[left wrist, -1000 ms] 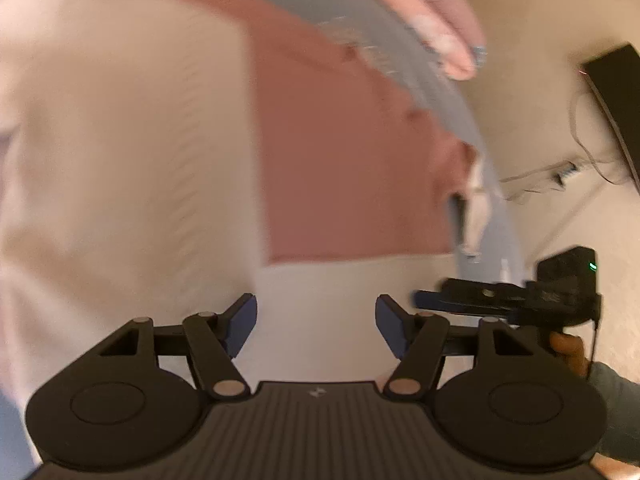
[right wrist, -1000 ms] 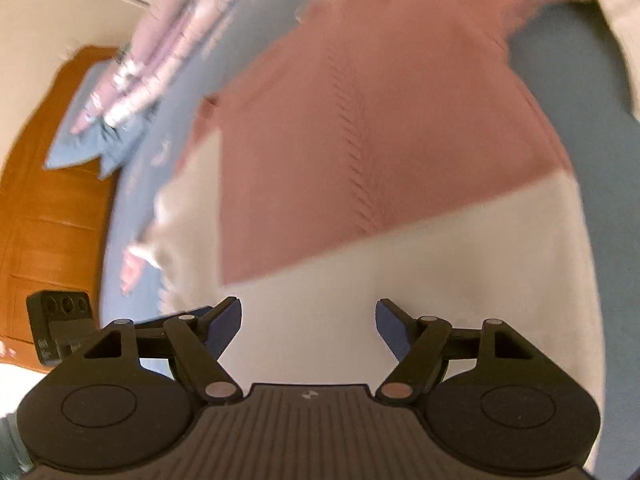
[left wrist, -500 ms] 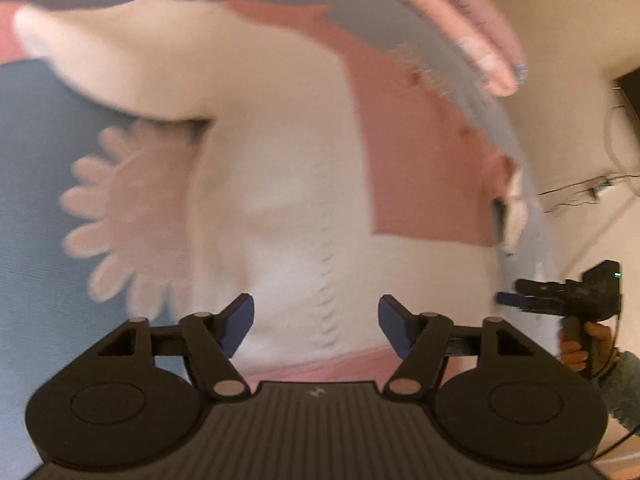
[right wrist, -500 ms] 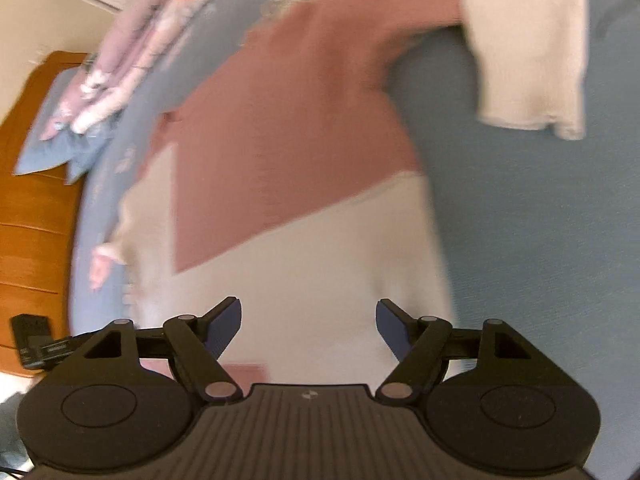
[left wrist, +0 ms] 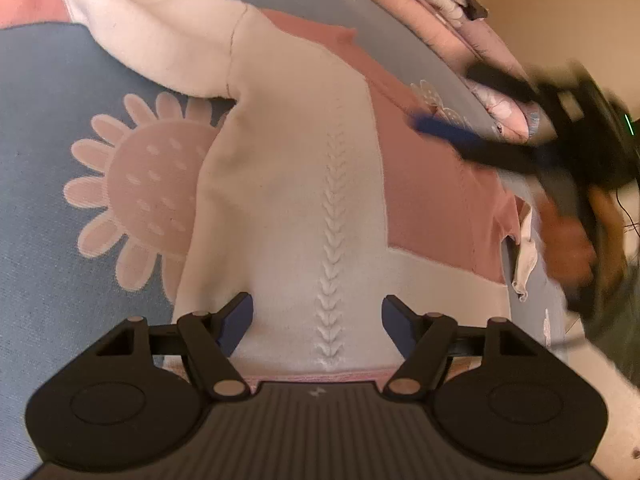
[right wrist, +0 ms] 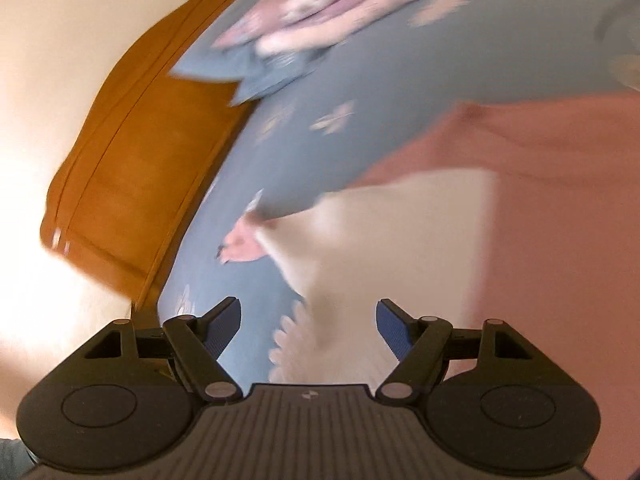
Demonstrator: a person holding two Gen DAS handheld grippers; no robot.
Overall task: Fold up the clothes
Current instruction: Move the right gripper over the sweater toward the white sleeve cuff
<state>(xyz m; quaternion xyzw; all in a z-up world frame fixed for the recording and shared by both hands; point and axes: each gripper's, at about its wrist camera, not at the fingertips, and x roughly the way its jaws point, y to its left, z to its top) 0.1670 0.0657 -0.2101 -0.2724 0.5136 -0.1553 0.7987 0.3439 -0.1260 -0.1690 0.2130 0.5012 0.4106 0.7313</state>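
Observation:
A cream and pink knit sweater (left wrist: 304, 184) lies flat on the blue bedspread (left wrist: 48, 240), with a cable stitch down its middle and a cream sleeve (left wrist: 160, 52) spread to the upper left. My left gripper (left wrist: 317, 308) hovers open over the cream lower part near the pink hem, with nothing between its pads. In the left wrist view, the right gripper's blue finger (left wrist: 444, 132) is blurred above the sweater's pink side, held by a hand (left wrist: 568, 240). In its own blurred view my right gripper (right wrist: 308, 306) is open and empty by the sweater's (right wrist: 400, 232) cream edge.
A pink flower pattern (left wrist: 148, 184) marks the bedspread left of the sweater. A folded floral quilt (left wrist: 440, 12) and a blue pillow (right wrist: 240, 68) lie at the bed's far side. An orange wooden headboard (right wrist: 132, 184) borders the bed (right wrist: 320, 160), with a pale wall beyond.
The left view has drawn back from the sweater, now showing sleeve and flower. The right gripper swept up over the pink side; its view swung left toward the headboard. Both stayed open.

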